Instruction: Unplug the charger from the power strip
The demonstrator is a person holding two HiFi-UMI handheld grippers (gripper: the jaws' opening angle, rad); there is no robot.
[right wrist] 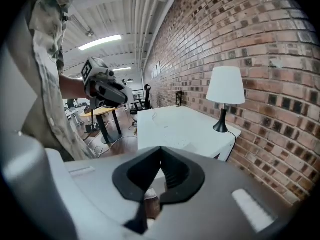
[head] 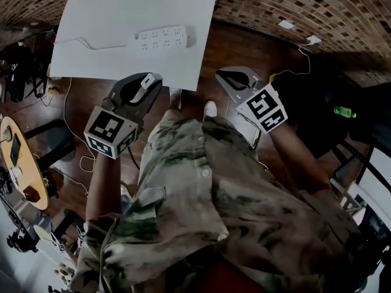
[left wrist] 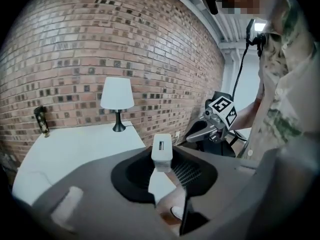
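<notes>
White plastic is what I read first: the charger point(left wrist: 161, 153), a small blocky piece, sits pinched between the jaws of the left hand-held gripper point(head: 148, 83), end-on to that gripper's camera and lifted clear of everything. It hangs just off the near edge of the white surface point(head: 110, 11). The power strip point(head: 162, 38) lies flat on that surface, well apart from the charger, and as far as I can tell none of its sockets has anything in it; its cord point(head: 85, 41) trails off to the left. So I judge the pull itself done, and the step in hand is carrying the charger off and putting it down cleanly. The pads seem to grip only its lower part, so I would keep the squeeze firm and the wrist steady, with no twisting that could lever the block out. I see no cable on the charger, though one may be hidden behind the jaws, so I would move slowly in case something drags. I would bring it low over a bare patch beside the strip, let it touch, and only then part the jaws. The right hand-held gripper point(right wrist: 160, 150) has its jaws closed together on nothing and hangs off to the right, near the surface's corner; I would keep it out of the way there.
</notes>
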